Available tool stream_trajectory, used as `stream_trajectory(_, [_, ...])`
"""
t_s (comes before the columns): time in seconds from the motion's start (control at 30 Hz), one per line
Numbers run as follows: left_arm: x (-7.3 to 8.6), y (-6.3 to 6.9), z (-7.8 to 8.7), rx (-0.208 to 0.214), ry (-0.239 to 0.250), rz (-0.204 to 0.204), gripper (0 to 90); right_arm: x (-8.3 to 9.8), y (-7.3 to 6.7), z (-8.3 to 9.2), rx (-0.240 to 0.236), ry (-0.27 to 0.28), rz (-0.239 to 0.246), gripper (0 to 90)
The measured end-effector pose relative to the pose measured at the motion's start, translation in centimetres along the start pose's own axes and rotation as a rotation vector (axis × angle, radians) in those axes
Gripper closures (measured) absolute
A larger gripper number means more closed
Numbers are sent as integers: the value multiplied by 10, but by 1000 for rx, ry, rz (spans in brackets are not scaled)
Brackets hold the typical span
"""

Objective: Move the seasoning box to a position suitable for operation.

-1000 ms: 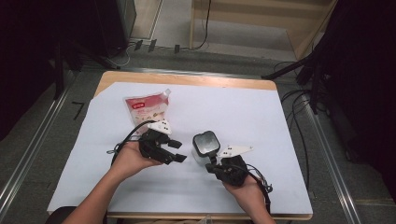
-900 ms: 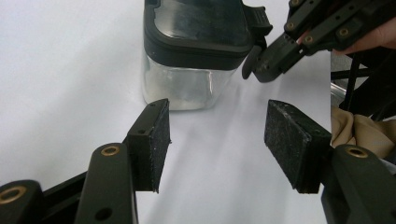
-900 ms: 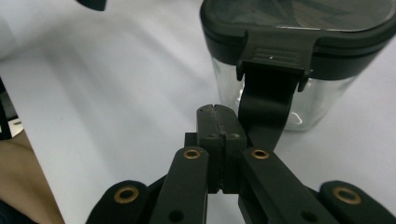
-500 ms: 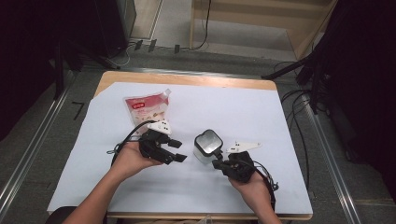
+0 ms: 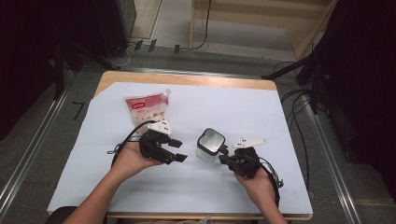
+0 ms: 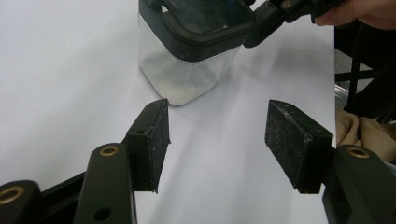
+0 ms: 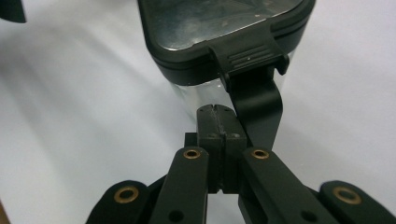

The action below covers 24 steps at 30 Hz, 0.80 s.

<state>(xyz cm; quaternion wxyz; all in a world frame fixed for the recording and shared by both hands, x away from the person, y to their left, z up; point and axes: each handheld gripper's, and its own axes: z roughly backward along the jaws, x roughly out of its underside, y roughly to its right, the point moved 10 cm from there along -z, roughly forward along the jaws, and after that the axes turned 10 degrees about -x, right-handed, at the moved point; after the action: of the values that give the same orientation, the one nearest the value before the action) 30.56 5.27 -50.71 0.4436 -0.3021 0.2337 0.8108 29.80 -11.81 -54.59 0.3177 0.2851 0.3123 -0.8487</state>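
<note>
On the white sheet that covers the table, a clear jar with a black lid stands upright, right of centre. A red-and-white pouch lies flat farther back on the left, well apart from the jar.

Left gripper: jaws spread wide, nothing between the pads. It aims at the jar's lower corner but stays short of it. In the high view we see it in the person's left hand, just left of the jar.

Right gripper: jaws pressed together with no visible gap. Their tips sit right at the jar wall, under the lid's latch tab. A black strip hangs down from that tab beside the jaws; we cannot tell whether anything is pinched, and it looks as if nothing is.

Handling, as we judge it: the jar is rigid plastic, smooth-walled and likely slippery under the pads. A thin pale residue sits at the bottom, so it is probably light and apt to slide or tip on the sheet if pushed from one side. The best hold is across two opposite flat walls, below the lid rim, with one gripper bracing. The latch tab is the place to lever if the lid must open. The pouch looks soft and will sag, so it is best taken at the upper edge near the spout corner.
</note>
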Motion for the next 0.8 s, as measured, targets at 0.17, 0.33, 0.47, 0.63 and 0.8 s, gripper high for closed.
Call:
stream_trajectory(0.17, [0,2,-1,7,-6,-5,419,-2,10,3,25,3,-7,900])
stream_trajectory(0.33, [-1,2,-2,5,-3,-16,403,-2,17,4,45,1,-15,900])
stream_trajectory(0.47, [-2,2,-4,5,2,-14,385,-3,21,5,51,4,-11,900])
stream_trajectory(0.63, [-5,1,-6,0,22,-11,349,-4,29,8,58,8,-34,900])
stream_trajectory(0.8, [-10,2,-10,20,7,-10,290,-7,37,11,51,21,-48,900])
